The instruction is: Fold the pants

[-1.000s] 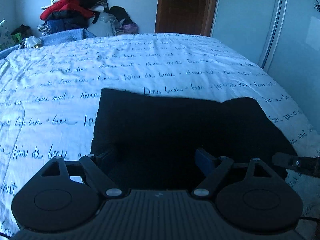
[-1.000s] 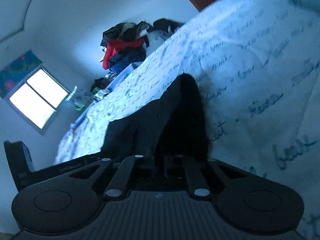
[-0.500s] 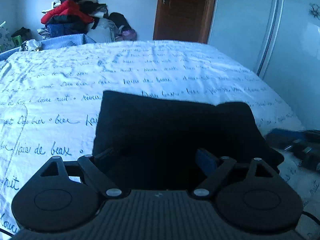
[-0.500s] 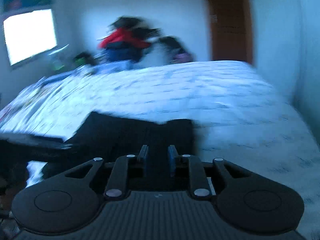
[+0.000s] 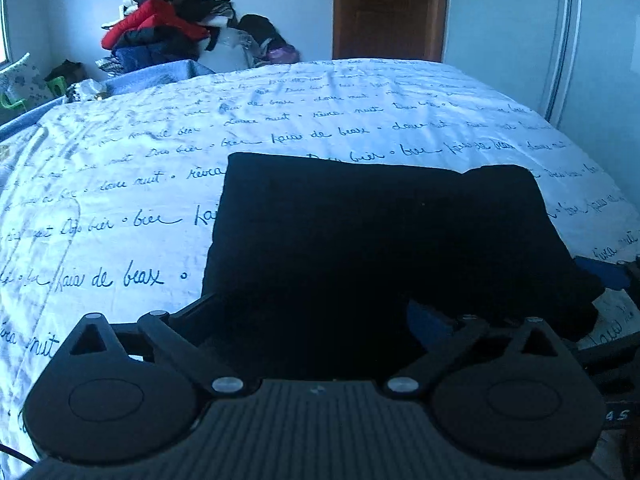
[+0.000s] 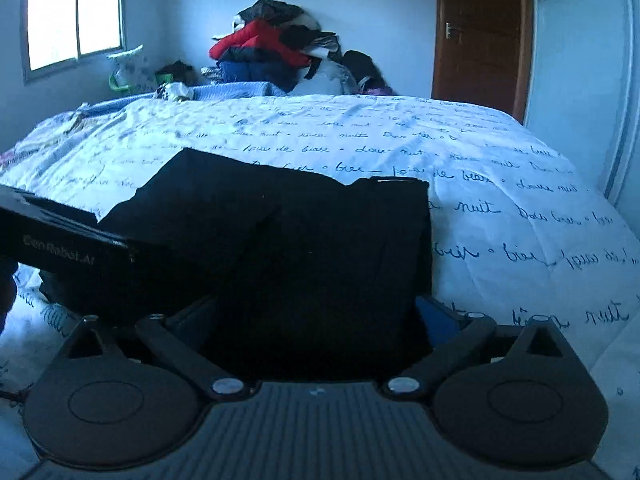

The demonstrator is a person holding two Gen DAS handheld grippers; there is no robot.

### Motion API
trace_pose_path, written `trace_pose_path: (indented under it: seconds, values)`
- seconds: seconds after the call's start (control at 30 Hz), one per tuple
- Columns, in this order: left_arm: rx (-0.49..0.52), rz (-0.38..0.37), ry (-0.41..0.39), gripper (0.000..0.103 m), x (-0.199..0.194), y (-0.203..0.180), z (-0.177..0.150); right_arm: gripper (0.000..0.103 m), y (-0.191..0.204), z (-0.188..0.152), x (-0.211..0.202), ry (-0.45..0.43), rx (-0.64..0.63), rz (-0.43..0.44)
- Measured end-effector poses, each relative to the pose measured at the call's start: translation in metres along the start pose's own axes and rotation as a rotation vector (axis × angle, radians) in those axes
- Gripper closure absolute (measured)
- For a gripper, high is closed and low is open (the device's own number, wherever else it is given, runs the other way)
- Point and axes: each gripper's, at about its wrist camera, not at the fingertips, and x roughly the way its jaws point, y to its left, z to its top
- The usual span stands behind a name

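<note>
Your pants (image 5: 376, 240) already lie as a compact dark rectangle in the lower middle of the frame on the bed (image 5: 120, 208), and both the left gripper (image 5: 316, 316) and right gripper (image 6: 320, 316) have jaws opening with nothing pinched, so little seems left beyond perhaps smoothing.

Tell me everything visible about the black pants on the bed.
The black pants lie folded into a rough flat rectangle on the white bedspread printed with script. The cloth looks soft, matte and very dark, so seams barely show. A thin pale strip edges their far right corner in the right wrist view. Both the left gripper and right gripper are opening, with cloth lying between their fingers.
</note>
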Motion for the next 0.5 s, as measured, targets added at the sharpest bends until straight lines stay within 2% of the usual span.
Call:
trace_pose_path:
  seconds: [0.37,0.5]
  values:
    - [-0.012,0.022,-0.006,0.0,0.0,0.001,-0.004,0.0,-0.002,0.005,-0.002,0.017,0.023,-0.008]
    - [-0.023,0.022,-0.006,0.0,0.001,0.002,-0.003,0.0,0.012,0.012,-0.02,-0.067,-0.046,-0.056]
